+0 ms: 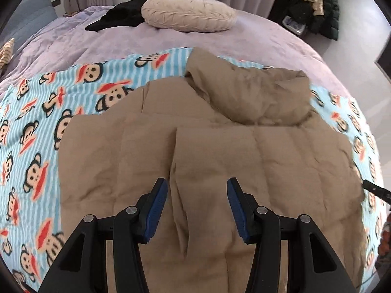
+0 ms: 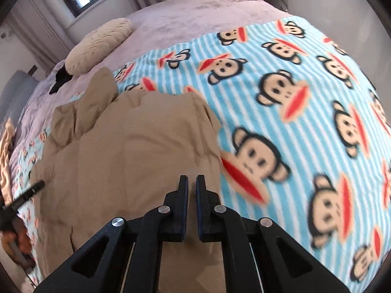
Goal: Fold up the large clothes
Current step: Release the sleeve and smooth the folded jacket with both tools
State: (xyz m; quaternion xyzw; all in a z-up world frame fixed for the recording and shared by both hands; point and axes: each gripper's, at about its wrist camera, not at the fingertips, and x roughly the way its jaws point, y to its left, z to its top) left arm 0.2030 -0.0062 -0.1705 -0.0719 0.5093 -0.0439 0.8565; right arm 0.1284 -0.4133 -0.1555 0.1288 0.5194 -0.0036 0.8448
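Observation:
A tan quilted jacket (image 1: 220, 151) lies spread on a monkey-print blanket (image 1: 36, 146), its hood (image 1: 256, 97) bunched at the far end. My left gripper (image 1: 196, 182) hovers open over the jacket's near middle, above a lengthwise fold, with nothing between its blue pads. In the right wrist view the jacket (image 2: 136, 151) fills the left half, and the blanket (image 2: 293, 97) the right. My right gripper (image 2: 191, 177) is shut over the jacket's right edge; I see no cloth pinched between its pads. The left gripper's black tip (image 2: 29, 193) shows at the jacket's far left side.
The blanket lies on a lilac bedspread (image 1: 256, 41). A cream round pillow (image 1: 188, 12) and a black garment (image 1: 119, 17) sit at the far end of the bed. A heap of clothes (image 1: 312, 2) stands on the floor beyond the bed's right corner.

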